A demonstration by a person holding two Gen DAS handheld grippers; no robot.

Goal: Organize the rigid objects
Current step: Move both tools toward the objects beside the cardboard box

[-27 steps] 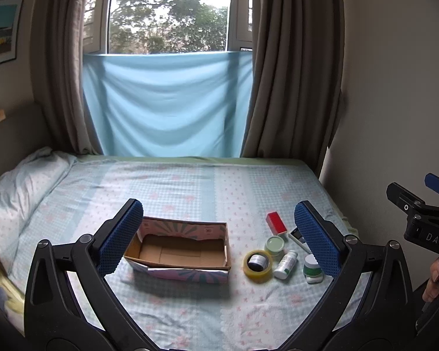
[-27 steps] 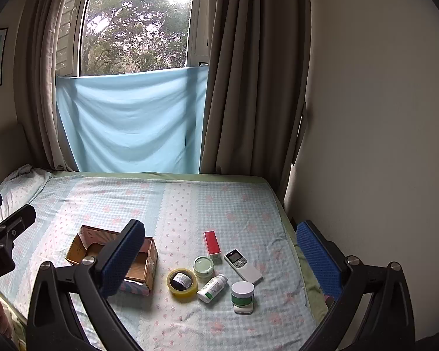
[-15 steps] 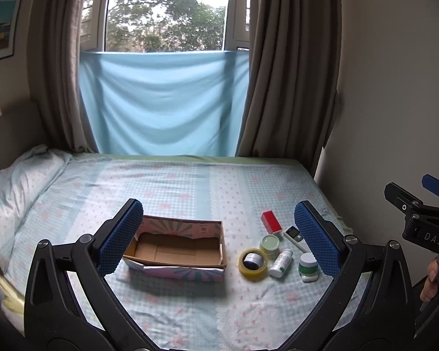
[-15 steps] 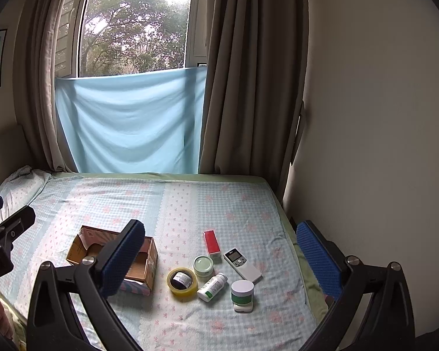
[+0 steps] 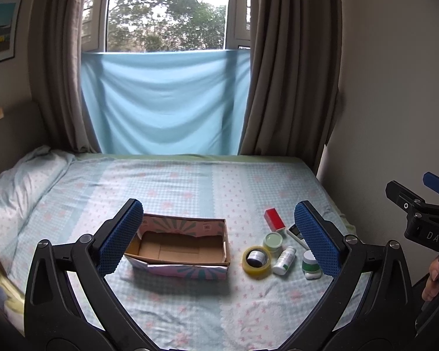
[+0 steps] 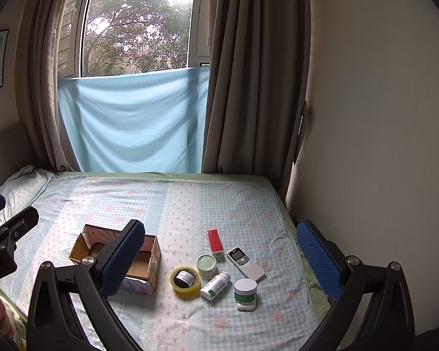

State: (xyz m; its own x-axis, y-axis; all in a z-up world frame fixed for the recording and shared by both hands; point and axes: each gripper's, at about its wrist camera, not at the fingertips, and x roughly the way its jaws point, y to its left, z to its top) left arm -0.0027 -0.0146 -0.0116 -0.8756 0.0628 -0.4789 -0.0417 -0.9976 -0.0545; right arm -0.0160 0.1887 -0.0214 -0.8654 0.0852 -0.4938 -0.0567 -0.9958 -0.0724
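An open cardboard box (image 5: 178, 245) (image 6: 143, 260) sits empty on the bed. Right of it lie a yellow tape roll (image 5: 257, 259) (image 6: 185, 280) with a small dark jar inside, a pale green jar (image 5: 273, 240) (image 6: 206, 264), a white bottle (image 5: 284, 261) (image 6: 215, 285), a green-and-white jar (image 5: 309, 263) (image 6: 245, 290), a red box (image 5: 273, 219) (image 6: 214, 241) and a white remote (image 6: 245, 264). My left gripper (image 5: 218, 238) is open and empty, above the bed near the box. My right gripper (image 6: 219, 259) is open and empty, above the small items.
The bed (image 5: 190, 181) has a patterned blue sheet and a pillow (image 5: 23, 181) at the left. A wall (image 6: 380, 146) runs along the bed's right edge. Curtains and a blue cloth (image 5: 164, 102) hang at the window behind.
The left wrist view has shifted a little: box and items sit slightly lower-left and nearer. The right wrist view is almost unchanged. Both grippers stay open.
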